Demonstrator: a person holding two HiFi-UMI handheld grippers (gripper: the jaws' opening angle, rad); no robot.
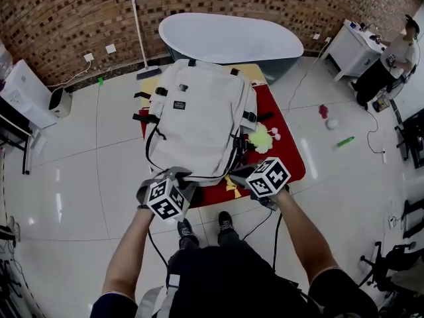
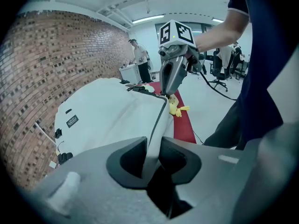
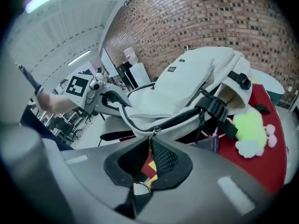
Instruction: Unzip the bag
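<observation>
Pinching with both grippers, I have the left gripper (image 2: 152, 149) clamped on a fold of the pale grey backpack (image 2: 107, 115), its fabric running up out of the jaws beside the dark zipper (image 2: 161, 115). The right gripper (image 3: 150, 146) has its jaws nearly together on the metal zipper pull (image 3: 153, 131), which sits right at their tips. Beyond those jaws and to their right, a yellow-green plush toy (image 3: 250, 125) lies on the red mat (image 3: 275, 143) beside the backpack.
</observation>
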